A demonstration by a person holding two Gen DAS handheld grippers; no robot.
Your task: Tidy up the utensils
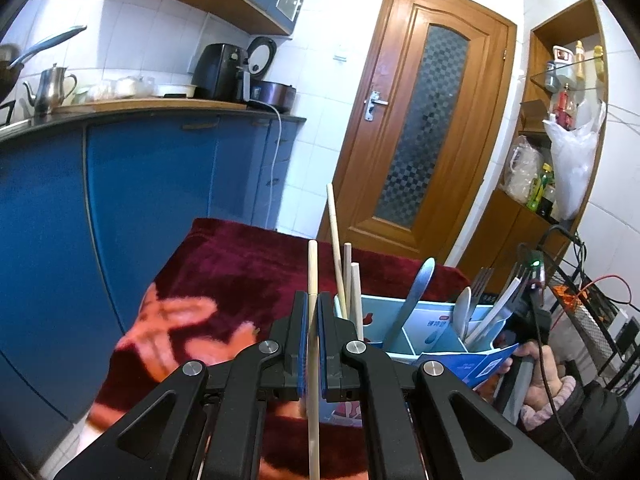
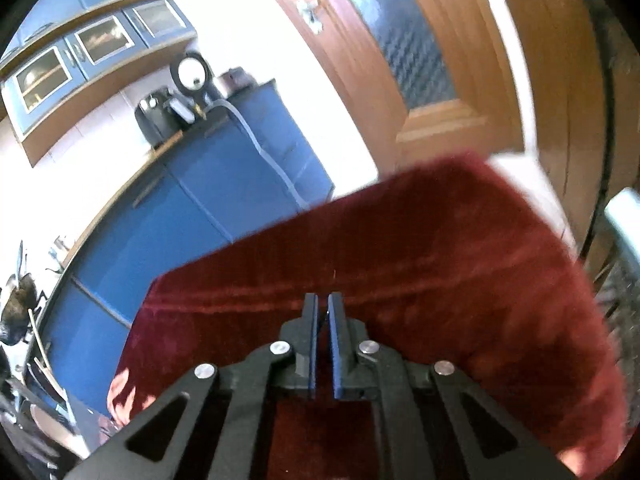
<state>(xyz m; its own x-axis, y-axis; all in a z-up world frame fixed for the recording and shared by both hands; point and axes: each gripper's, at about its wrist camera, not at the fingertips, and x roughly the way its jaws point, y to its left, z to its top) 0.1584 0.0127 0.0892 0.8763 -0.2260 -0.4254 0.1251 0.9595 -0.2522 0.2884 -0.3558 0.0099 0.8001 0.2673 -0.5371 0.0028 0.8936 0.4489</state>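
Wooden chopstick (image 1: 312, 280) stands clamped upright between the pads of the left claw (image 1: 313, 304), low centre of the left wrist view. Right of it, a pale blue divided utensil holder (image 1: 416, 330) on the red-clothed bench (image 1: 240, 272) contains further chopsticks (image 1: 352, 292), a metal spoon (image 1: 416, 296), forks (image 1: 480, 284) and white plastic cutlery (image 1: 464, 312). Right claw (image 2: 323, 300), blurred, is drawn together with nothing between its pads, above the bench cloth.
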